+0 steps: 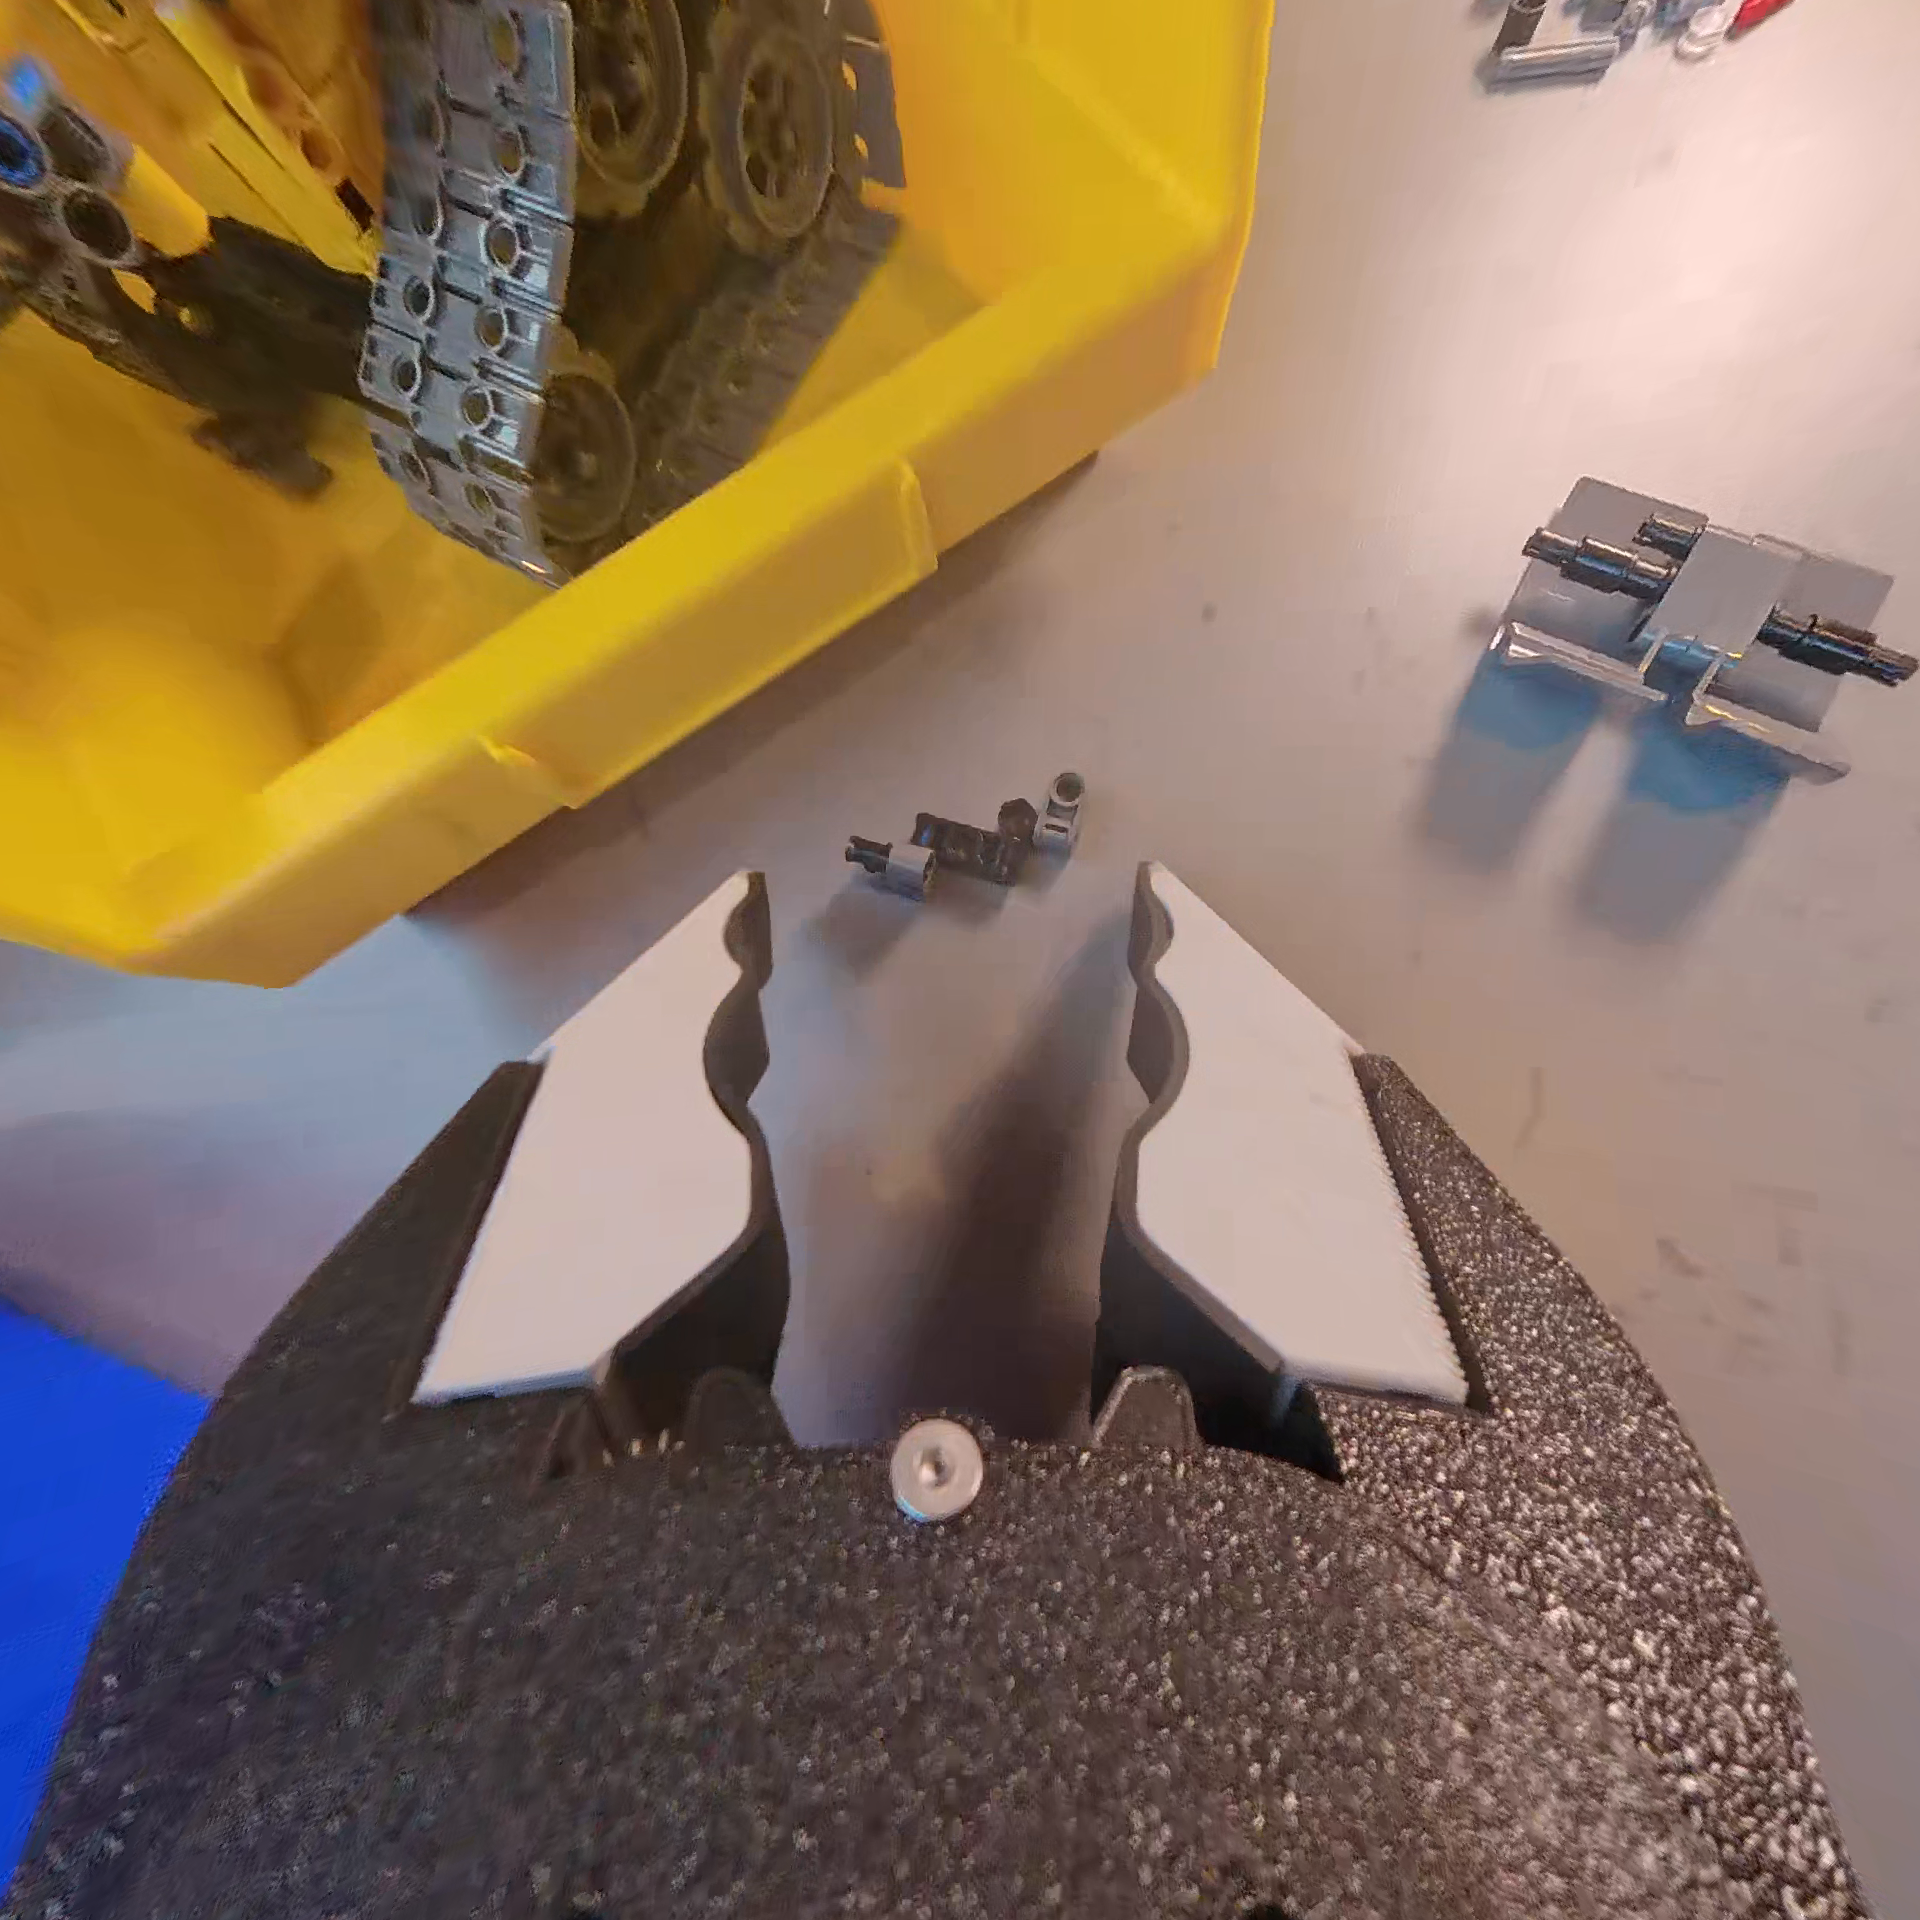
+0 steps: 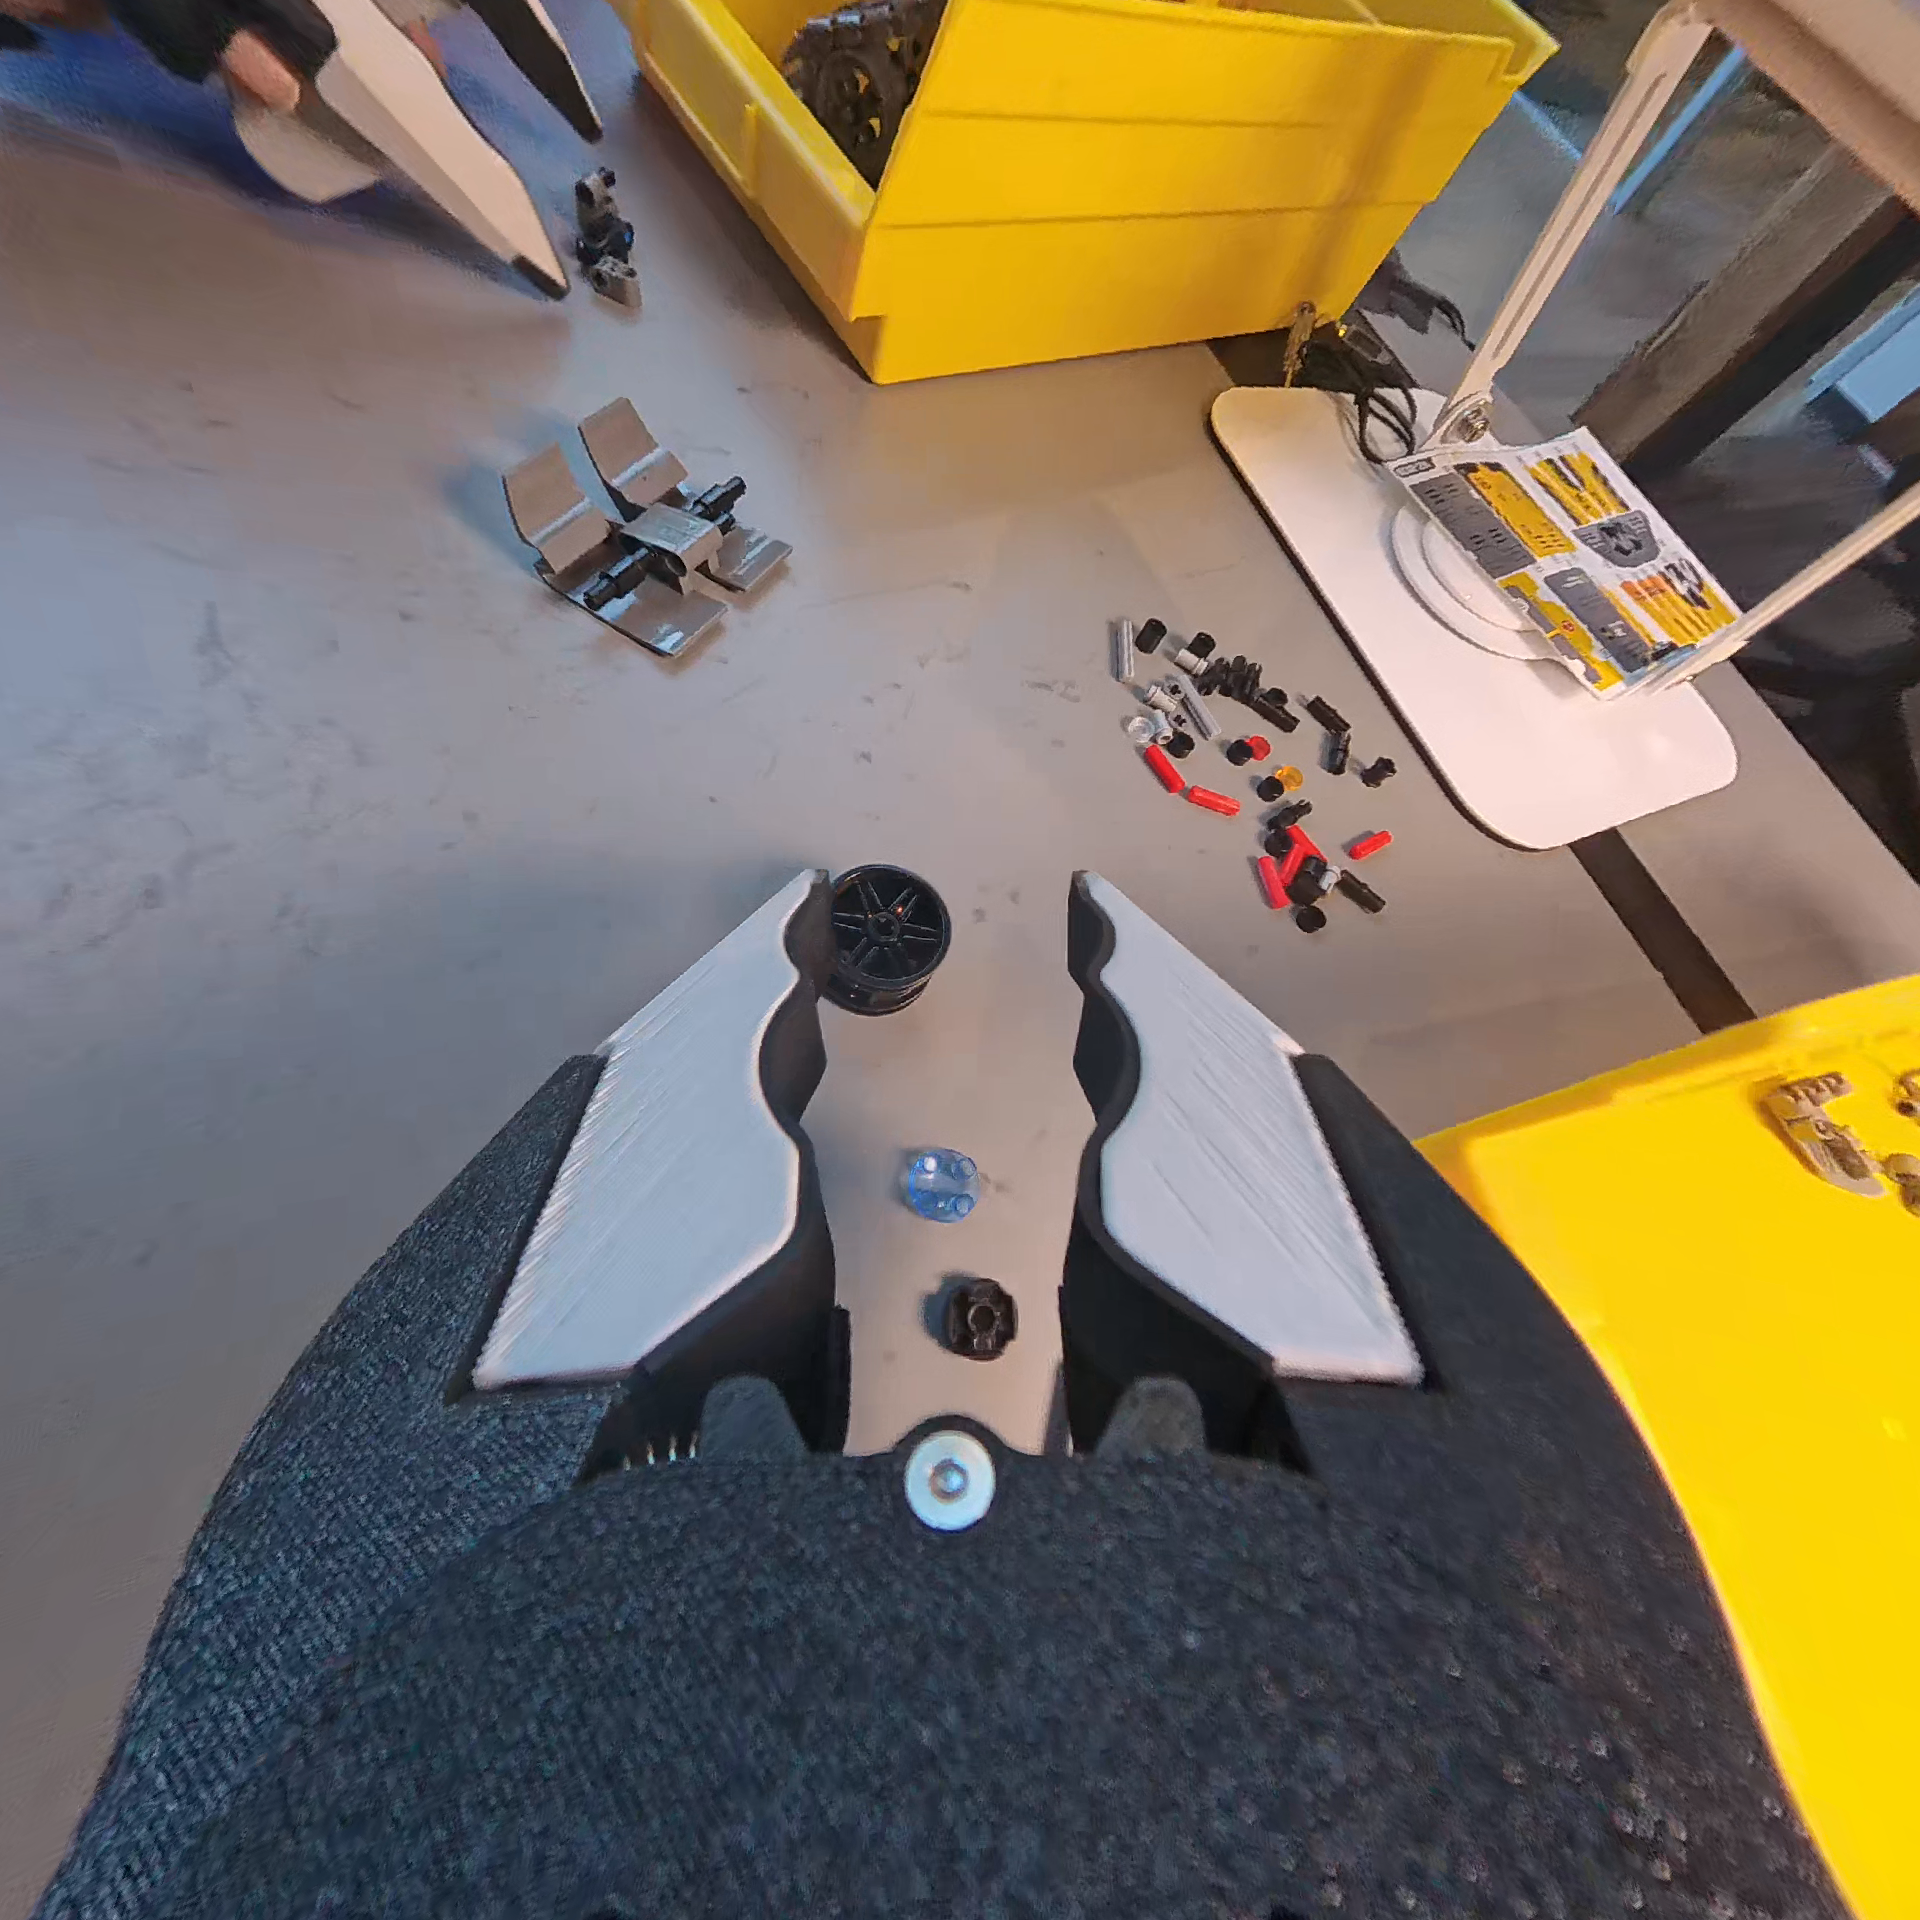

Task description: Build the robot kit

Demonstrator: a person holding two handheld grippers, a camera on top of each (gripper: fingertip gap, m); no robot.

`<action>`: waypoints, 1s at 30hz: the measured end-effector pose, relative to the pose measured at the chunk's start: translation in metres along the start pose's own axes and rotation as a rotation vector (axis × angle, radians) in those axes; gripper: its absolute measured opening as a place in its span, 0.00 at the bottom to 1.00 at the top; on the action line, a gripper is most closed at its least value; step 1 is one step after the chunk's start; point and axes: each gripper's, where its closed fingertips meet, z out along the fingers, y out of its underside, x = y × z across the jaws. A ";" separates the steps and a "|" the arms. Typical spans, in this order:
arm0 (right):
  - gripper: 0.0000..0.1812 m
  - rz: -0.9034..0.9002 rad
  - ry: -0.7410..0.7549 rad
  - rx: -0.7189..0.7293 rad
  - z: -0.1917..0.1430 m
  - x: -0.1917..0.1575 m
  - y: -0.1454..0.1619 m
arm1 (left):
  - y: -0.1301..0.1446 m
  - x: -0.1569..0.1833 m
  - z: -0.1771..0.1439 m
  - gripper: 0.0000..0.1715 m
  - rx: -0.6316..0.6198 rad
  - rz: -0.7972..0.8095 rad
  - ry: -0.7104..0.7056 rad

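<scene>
My left gripper [image 1: 951, 883] is open and empty above the grey table, just short of a small black and grey connector piece [image 1: 966, 842]. That piece also shows in the right wrist view [image 2: 605, 241], next to the left gripper's fingers [image 2: 468, 177]. My right gripper [image 2: 945, 883] is open and empty. A black wheel rim [image 2: 883, 935] lies on the table against its left fingertip. A clear blue round stud [image 2: 938, 1184] and a small black round piece [image 2: 979, 1317] lie on the table between its fingers.
A yellow bin [image 1: 727, 644] holds a model with grey tracks [image 1: 468, 291]; it also shows at the back [image 2: 1091, 260]. A grey panel assembly with black pins [image 1: 1704, 613] [image 2: 644, 530], a scatter of small parts [image 2: 1247, 758], a white stand base with a printed sheet [image 2: 1538, 551], another yellow bin [image 2: 1714, 1351].
</scene>
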 end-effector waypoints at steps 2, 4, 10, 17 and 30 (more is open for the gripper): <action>0.25 0.024 0.000 0.021 -0.001 0.002 -0.003 | -0.001 -0.003 0.004 0.39 0.008 -0.014 -0.007; 0.25 0.026 0.001 0.023 -0.001 0.002 -0.002 | -0.002 0.000 0.007 0.33 0.015 -0.026 0.020; 0.24 0.037 0.017 0.028 -0.003 0.008 -0.001 | -0.003 0.007 0.008 0.26 0.023 -0.028 0.062; 0.26 0.019 -0.026 -0.035 -0.007 0.004 0.007 | -0.059 0.079 -0.049 0.26 0.339 0.180 0.330; 0.26 0.075 -0.142 -0.171 0.020 -0.015 0.020 | -0.026 0.256 -0.030 0.26 0.153 0.571 0.752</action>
